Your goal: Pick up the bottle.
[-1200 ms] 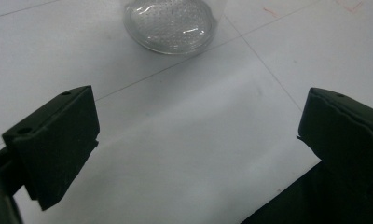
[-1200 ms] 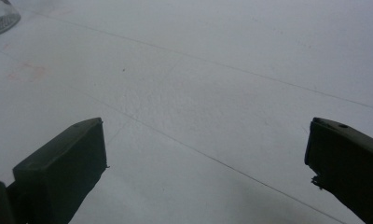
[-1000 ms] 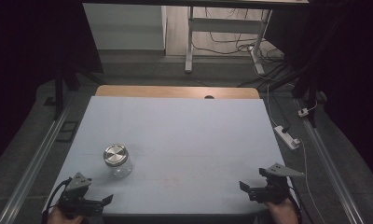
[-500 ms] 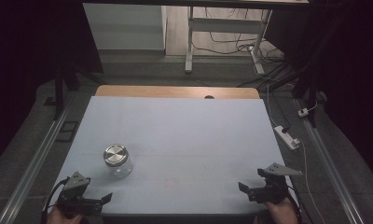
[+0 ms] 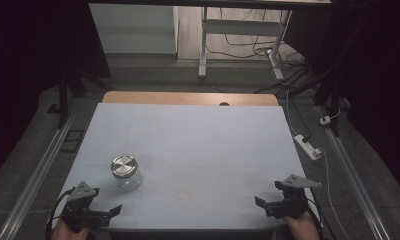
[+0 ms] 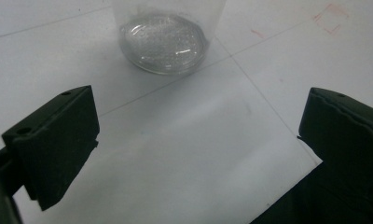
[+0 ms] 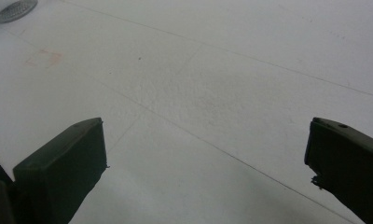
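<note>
Left gripper (image 6: 198, 154): jaws spread wide, nothing between them, only bare table (image 6: 189, 135). Straight ahead of the gap and a bit left sits the glass jar (image 6: 163, 39); its clear base rests on the white surface, near the jaws but not touching. In the high view this gripper (image 5: 95, 210) is at the table's near left corner, jaws pointing right, and the jar (image 5: 126, 172) stands just beyond it, upright, with the metal lid (image 5: 123, 165) on top. Long axis is vertical, so a side grip on the body looks like the likely approach.

Right gripper (image 7: 203, 168): jaws also wide apart, holding nothing, over empty table. The jar's base edge (image 7: 14, 9) shows far off at the top left corner. In the high view it (image 5: 275, 204) sits at the near right, well apart from the jar.

Left hand is clearly nearer; a short reach forward should put the jar between its jaws. A faint red square mark (image 5: 186, 196) lies between the two grippers, nearer the front edge.
</note>
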Available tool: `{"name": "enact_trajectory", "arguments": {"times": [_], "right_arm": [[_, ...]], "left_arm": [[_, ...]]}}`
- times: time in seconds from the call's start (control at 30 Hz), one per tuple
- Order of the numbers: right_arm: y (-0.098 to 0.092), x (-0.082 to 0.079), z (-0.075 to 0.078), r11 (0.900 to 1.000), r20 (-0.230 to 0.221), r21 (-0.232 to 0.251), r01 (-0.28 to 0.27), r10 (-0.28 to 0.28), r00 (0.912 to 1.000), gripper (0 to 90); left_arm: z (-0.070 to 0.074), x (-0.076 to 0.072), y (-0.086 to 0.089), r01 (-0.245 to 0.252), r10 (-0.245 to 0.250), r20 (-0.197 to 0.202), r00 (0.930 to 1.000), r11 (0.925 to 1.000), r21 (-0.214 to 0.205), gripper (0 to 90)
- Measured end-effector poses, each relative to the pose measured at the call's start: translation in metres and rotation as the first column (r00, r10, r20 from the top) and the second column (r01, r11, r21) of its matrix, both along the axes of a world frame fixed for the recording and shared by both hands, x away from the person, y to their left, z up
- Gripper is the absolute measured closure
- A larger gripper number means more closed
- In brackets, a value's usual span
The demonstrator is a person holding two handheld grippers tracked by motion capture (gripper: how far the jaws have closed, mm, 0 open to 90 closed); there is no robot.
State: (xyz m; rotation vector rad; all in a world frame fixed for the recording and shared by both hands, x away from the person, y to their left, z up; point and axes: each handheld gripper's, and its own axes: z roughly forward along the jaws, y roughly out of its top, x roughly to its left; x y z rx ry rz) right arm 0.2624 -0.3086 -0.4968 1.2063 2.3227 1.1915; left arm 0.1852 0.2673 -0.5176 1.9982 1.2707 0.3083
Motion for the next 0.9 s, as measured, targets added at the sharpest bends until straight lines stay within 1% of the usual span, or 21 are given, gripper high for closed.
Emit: {"name": "enact_trajectory", "arguments": {"times": [0.17,0.33,0.5,0.63,0.77,0.9], "right_arm": [[0.0,0.0,0.0,1.0,-0.002,-0.001,-0.003,0.003,1.0,0.0],[0.0,0.0,0.0,1.0,-0.005,-0.001,-0.004,0.004,1.0,0.0],[0.0,0.001,0.0,1.0,-0.007,-0.001,-0.007,0.007,0.9999,0.0],[0.0,0.001,0.0,1.0,-0.008,-0.002,-0.008,0.008,0.9999,0.0],[0.001,0.001,0.0,0.9999,-0.008,-0.004,-0.009,0.009,0.9999,0.0],[0.001,0.001,-0.001,0.9999,-0.009,-0.006,-0.012,0.012,0.9999,0.0]], "left_arm": [[0.001,0.002,0.0,0.003,-0.003,0.018,0.9998,1.0,-0.003,0.0],[0.002,0.005,-0.002,0.011,-0.011,0.031,0.9994,0.9999,0.009,0.0],[0.004,0.01,-0.004,0.015,-0.016,0.061,0.998,0.9997,0.02,0.0],[0.005,0.013,-0.006,0.019,-0.021,0.077,0.9968,0.9993,0.033,0.0],[0.005,0.016,-0.006,0.03,-0.033,0.094,0.995,0.9991,0.031,0.0],[0.004,0.02,-0.004,0.047,-0.048,0.1,0.9938,0.9987,0.021,0.0]]}}
